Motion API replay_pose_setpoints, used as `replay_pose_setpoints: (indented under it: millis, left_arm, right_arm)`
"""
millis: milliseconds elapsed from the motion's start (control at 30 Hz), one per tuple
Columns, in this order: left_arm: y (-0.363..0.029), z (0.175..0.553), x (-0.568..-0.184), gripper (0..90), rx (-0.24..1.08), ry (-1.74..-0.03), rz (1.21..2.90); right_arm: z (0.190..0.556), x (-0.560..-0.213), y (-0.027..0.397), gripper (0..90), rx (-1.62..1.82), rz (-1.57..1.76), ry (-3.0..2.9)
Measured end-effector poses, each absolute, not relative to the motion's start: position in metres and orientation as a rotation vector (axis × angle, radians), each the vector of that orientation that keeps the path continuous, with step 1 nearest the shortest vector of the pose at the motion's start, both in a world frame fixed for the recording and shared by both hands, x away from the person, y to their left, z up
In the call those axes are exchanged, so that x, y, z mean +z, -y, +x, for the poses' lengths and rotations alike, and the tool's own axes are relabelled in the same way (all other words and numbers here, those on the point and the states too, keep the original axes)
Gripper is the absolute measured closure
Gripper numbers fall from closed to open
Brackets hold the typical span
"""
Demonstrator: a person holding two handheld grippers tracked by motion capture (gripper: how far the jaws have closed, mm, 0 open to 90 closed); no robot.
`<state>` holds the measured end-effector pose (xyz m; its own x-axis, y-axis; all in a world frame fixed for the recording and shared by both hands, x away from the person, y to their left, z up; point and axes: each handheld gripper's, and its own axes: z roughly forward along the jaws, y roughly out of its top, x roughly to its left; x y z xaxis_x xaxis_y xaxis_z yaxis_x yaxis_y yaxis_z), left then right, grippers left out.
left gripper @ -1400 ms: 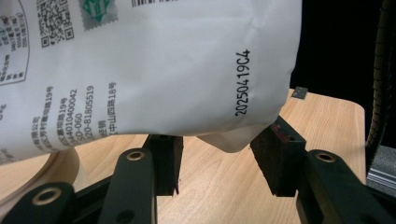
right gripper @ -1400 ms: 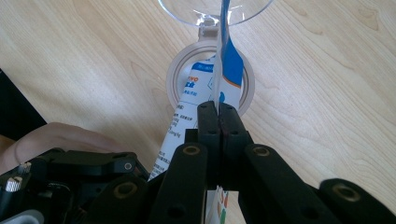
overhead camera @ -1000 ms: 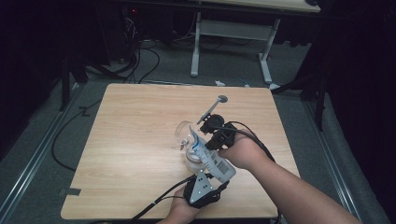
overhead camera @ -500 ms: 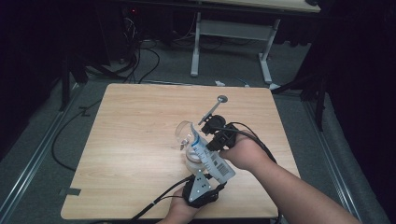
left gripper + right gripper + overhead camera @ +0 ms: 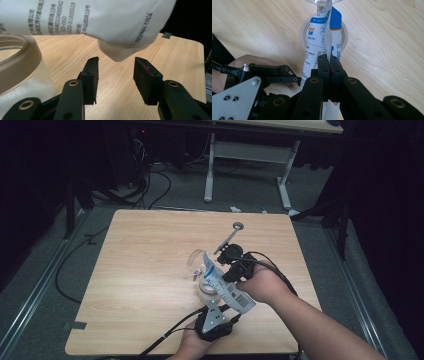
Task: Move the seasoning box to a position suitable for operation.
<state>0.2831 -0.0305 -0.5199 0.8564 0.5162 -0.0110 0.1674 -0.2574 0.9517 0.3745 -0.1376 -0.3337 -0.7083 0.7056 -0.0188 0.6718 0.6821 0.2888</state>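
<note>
So the pouch [image 5: 222, 285] is a white and blue printed sachet, sitting right of centre in the high view, tilted so its upper end points up-left toward a clear glass [image 5: 197, 262] lying just beside it. In the right gripper view the pouch [image 5: 322, 47] runs up the middle of the frame, blue top end near the glass [image 5: 323, 2] at the top edge, and under it there's a round jar [image 5: 343, 35] with a pale rim.

The right gripper [image 5: 235, 265] has it: its fingers [image 5: 323, 67] are pinched tight on the pouch's edge, no gap showing between them at all. The hand [image 5: 262, 285] behind it comes in from the lower right of the high view.

The left gripper [image 5: 212, 312] is low in the centre of the high view, just under the pouch, with its grey plate on top. In its own view the fingers [image 5: 91, 80] stand moderately apart with nothing between them, just bare wood. The pouch [image 5: 100, 20] hangs across the top of that frame, its bottom corner dipping toward the gap but clear of the pads. The jar [image 5: 22, 62] fills the left side there, close to the left finger.

Farther up the counter [image 5: 140, 245], upper right of the pouch, there's a thin metal stick with a round disc end [image 5: 238, 226].
</note>
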Motion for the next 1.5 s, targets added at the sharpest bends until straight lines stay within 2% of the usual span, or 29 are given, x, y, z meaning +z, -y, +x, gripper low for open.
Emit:
replay_pose_setpoints:
  millis: [1200, 1500]
  left_arm:
    - [0.004, 0.278, -0.521, 51.4, 0.369, -0.530, 1.831]
    - [-0.017, 0.282, -0.520, 49.9, 0.367, -0.560, 1.829]
  right_arm:
    - [0.373, -0.335, 0.141, 90.0, 0.415, 1.152, -2.763]
    - [0.373, -0.335, 0.143, 90.0, 0.419, 1.132, -2.765]
